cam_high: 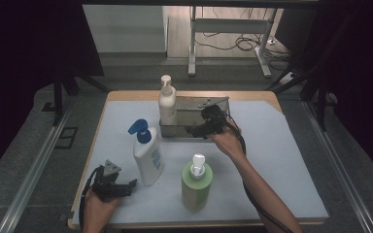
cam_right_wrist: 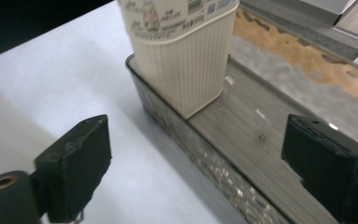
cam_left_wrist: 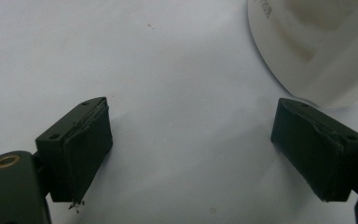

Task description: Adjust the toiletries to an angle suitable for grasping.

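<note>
Left gripper (cam_left_wrist: 193, 154) over a pale, matte white table cover (cam_left_wrist: 168, 70): its two black jaws stand wide apart, nothing between them. The white plastic bottle base (cam_left_wrist: 317, 46) rests just beyond the right-hand jaw.

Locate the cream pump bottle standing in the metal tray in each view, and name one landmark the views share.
High view: the cream pump bottle stands upright in the left end of the metal tray, at the table's far side.
Left gripper view: not in it.
Right gripper view: its ribbed base sits top centre, in the tray's end.
Shared landmark: the pale blue table cover.
</note>
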Demonstrator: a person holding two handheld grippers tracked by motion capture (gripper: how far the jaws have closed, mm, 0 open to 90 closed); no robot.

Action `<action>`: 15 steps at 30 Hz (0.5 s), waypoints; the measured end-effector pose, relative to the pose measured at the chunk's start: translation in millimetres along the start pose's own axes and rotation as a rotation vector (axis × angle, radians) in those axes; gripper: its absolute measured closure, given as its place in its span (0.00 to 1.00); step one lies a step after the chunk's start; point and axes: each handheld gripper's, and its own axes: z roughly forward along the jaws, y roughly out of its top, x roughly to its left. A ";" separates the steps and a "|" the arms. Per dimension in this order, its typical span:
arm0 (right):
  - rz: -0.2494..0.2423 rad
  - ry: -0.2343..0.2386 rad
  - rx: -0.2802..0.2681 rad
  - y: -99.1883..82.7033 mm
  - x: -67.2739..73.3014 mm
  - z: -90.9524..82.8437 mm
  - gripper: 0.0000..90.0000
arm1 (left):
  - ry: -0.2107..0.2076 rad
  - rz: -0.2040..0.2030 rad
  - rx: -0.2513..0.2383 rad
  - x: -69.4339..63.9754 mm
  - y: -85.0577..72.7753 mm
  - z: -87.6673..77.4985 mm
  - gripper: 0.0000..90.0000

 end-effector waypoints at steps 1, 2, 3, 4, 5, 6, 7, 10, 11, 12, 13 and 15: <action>-0.008 -0.001 0.006 -1.1 0.6 -1.7 0.06 | 0.000 0.000 0.000 0.0 0.0 0.0 0.14; -0.016 -0.001 0.012 -2.5 1.5 -3.9 0.05 | 0.000 0.000 0.000 0.0 0.0 0.0 0.14; -0.022 0.002 0.008 -3.7 1.8 -5.1 0.02 | 0.000 0.000 0.000 0.0 0.0 0.0 0.14; -0.024 0.003 -0.012 -5.6 2.5 -6.3 0.00 | 0.000 0.000 0.000 0.0 0.0 0.0 0.14; -0.024 0.006 -0.012 -7.1 3.2 -7.9 0.00 | 0.000 0.000 0.000 0.0 0.0 0.0 0.14; -0.029 0.006 -0.010 -8.5 3.5 -9.6 0.00 | 0.000 0.000 0.000 0.0 0.0 0.0 0.14; -0.032 0.006 -0.008 -9.9 3.8 -11.3 0.00 | 0.000 0.000 0.000 0.0 0.0 0.0 0.14; -0.026 0.011 -0.015 -14.5 4.3 -16.8 0.00 | 0.000 0.000 0.000 0.0 0.0 0.0 0.14; -0.021 0.017 -0.016 -16.1 4.3 -18.8 0.00 | 0.000 0.000 0.000 0.0 0.0 0.0 0.14; -0.021 0.020 -0.017 -17.7 4.5 -20.6 0.00 | 0.000 0.000 0.000 0.0 0.0 0.0 0.14; -0.022 0.020 -0.018 -19.5 4.8 -22.6 0.00 | 0.000 0.000 0.000 0.0 0.0 0.0 0.14; -0.029 0.019 -0.013 -22.8 5.4 -26.6 0.00 | 0.000 0.000 0.000 0.0 0.0 0.0 0.14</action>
